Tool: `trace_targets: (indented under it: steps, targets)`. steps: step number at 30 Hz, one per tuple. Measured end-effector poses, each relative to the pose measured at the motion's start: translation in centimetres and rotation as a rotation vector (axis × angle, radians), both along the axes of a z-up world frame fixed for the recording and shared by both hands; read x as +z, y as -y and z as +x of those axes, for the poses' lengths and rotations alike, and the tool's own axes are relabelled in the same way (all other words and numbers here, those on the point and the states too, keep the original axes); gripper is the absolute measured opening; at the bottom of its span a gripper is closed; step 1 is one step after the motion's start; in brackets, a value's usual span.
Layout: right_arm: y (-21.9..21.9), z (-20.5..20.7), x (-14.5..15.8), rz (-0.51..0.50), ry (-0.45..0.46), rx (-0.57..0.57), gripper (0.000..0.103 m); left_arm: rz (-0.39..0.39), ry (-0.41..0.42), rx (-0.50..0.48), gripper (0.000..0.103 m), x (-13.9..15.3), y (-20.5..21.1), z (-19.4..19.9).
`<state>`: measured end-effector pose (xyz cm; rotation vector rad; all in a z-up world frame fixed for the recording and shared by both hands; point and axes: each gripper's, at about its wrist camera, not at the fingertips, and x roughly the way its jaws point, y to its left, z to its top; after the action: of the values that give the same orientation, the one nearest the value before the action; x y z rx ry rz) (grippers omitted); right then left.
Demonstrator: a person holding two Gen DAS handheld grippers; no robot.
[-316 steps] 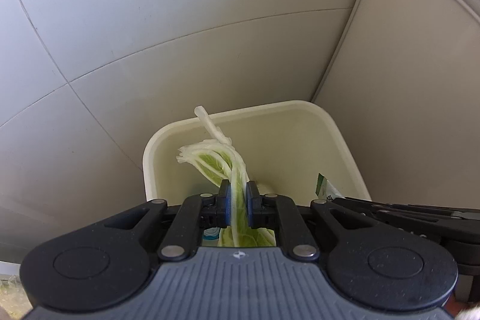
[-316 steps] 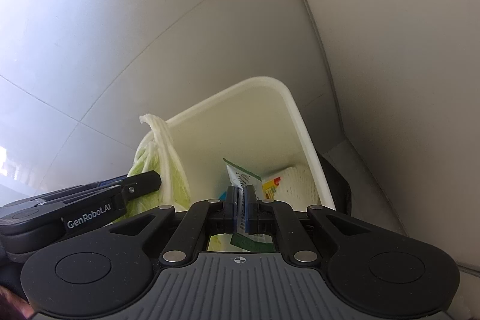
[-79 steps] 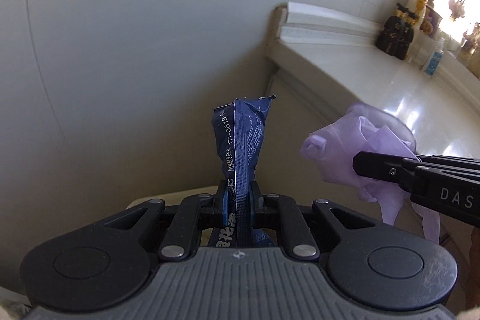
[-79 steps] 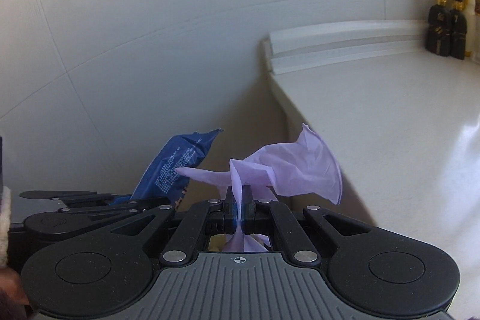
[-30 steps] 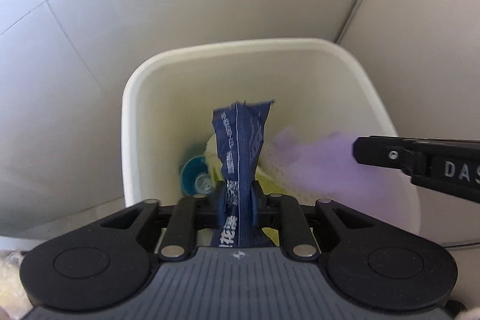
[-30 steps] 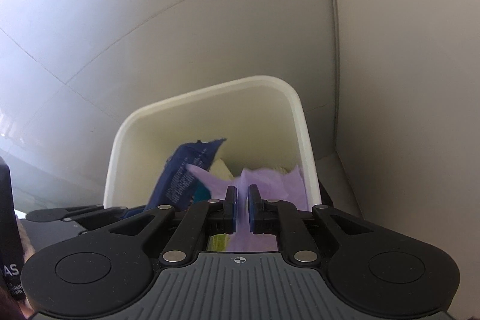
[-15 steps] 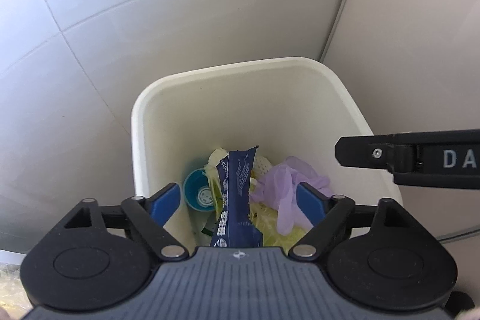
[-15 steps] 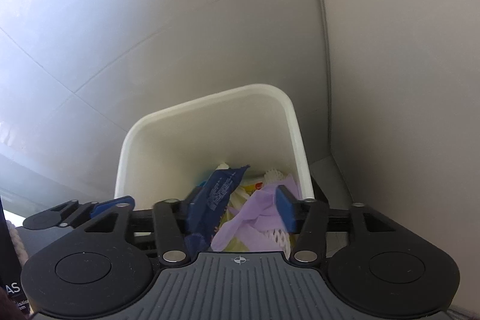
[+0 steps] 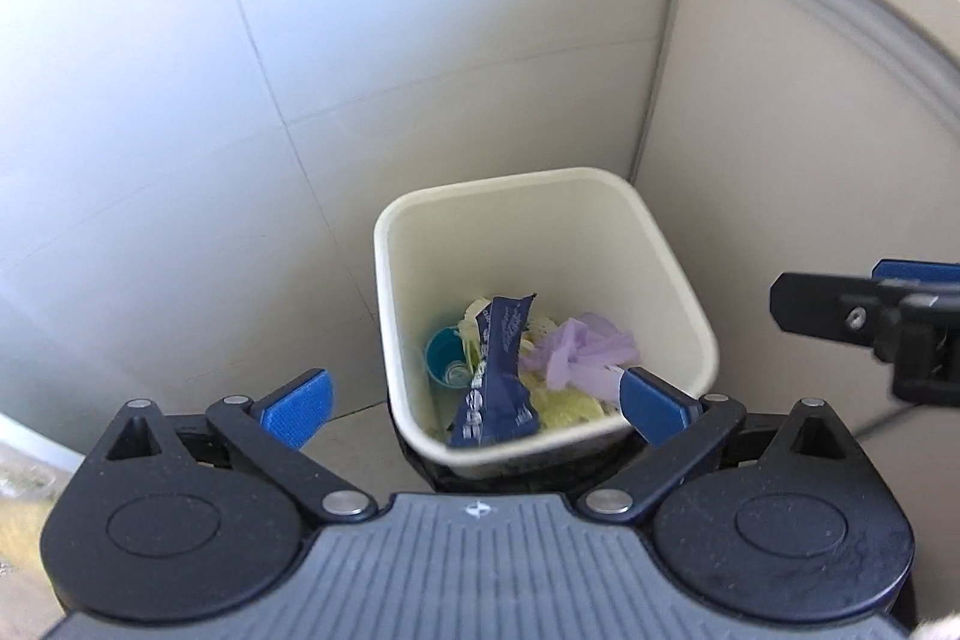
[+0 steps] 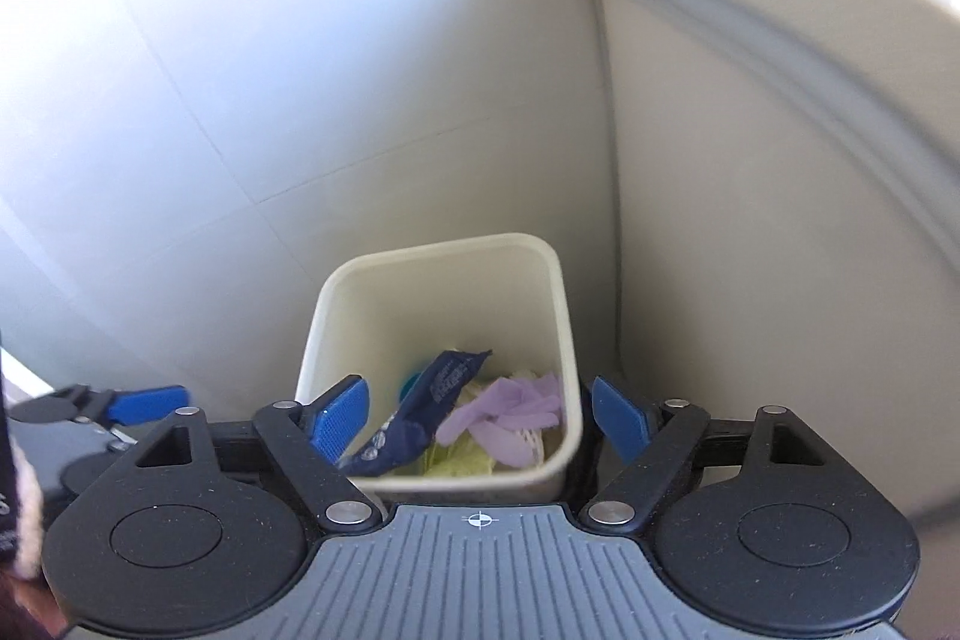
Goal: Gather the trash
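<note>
each gripper, left gripper (image 9: 474,403) and right gripper (image 10: 480,418), has a grey ribbed housing at the lower centre of the frame bearing a small white crosshair mark, flanked by two round black discs with recessed circular centres. black linkage arms with triangular cut-outs and silver rivets carry blue fingertip pads (image 9: 297,403). at the lower left edge of the right wrist view, white fuzzy fabric is visible.

Pale tiled wall (image 9: 360,40) meets a cream cabinet panel (image 9: 780,130) — soft daylight.

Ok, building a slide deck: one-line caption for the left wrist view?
Open left gripper above a cream bin holding a blue wrapper and purple glove.
</note>
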<state>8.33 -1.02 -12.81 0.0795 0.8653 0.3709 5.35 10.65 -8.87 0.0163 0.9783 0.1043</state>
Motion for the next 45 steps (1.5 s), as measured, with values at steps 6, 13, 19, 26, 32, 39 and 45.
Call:
trace_targets:
  steps: [6, 13, 19, 26, 32, 39, 45]
  targets:
    - [1.1, -6.8, 5.1, -0.015, 0.137, -0.048, 0.087, -0.024, 0.062, 0.024, 0.102, 5.2, 1.9, -4.7]
    - [3.5, -15.5, 12.0, -0.087, 0.347, -0.16, 0.096, 0.004, 0.163, -0.013, 0.102, 11.3, 4.7, -10.2]
    - [5.7, -19.8, 14.7, -0.112, 0.419, -0.271, 0.103, 0.031, 0.247, 0.015, 0.102, 13.9, 6.2, -14.3]
    - [6.3, -21.1, 15.2, -0.18, 0.439, -0.321, 0.103, 0.009, 0.249, 0.033, 0.102, 14.6, 6.4, -15.5]
    - [6.1, -21.7, 14.3, -0.189, 0.415, -0.312, 0.103, -0.004, 0.237, 0.028, 0.102, 14.3, 6.7, -15.6]
    - [6.4, -21.3, 13.9, -0.192, 0.402, -0.311, 0.103, -0.015, 0.219, 0.02, 0.102, 13.8, 7.1, -15.5]
    - [6.4, -21.0, 13.4, -0.192, 0.386, -0.306, 0.103, -0.021, 0.205, 0.005, 0.102, 13.5, 7.6, -15.4]
